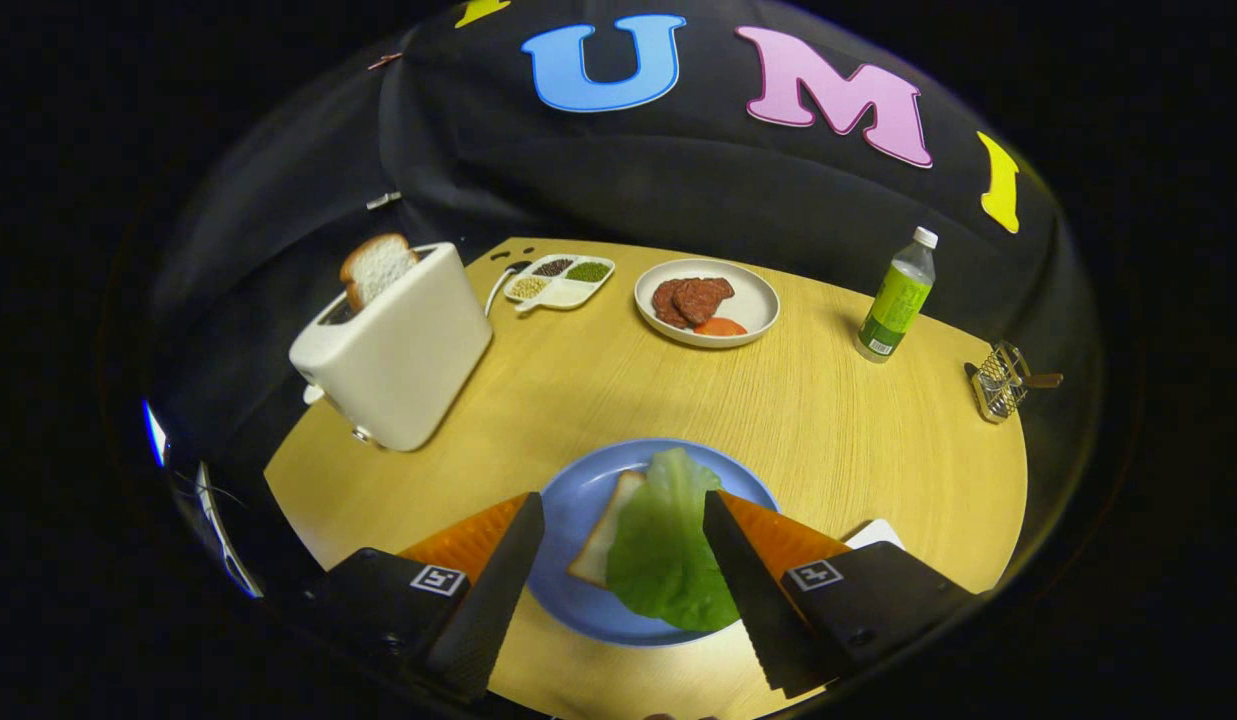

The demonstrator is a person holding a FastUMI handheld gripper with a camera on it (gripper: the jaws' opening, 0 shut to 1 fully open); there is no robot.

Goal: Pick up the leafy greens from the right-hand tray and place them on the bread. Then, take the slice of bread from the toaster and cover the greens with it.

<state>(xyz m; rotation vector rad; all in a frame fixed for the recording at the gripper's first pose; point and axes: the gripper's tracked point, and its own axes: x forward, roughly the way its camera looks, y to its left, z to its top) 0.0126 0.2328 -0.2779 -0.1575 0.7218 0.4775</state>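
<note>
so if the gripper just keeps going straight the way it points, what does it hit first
Probably the lettuce lying on the bread on the blue plate. It sits between the open gripper fingers, though height above it is unclear.

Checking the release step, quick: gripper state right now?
Gripper: open, holding nothing; its fingers stand apart on either side of the leafy greens, which lie on the bread on the blue plate.
</note>
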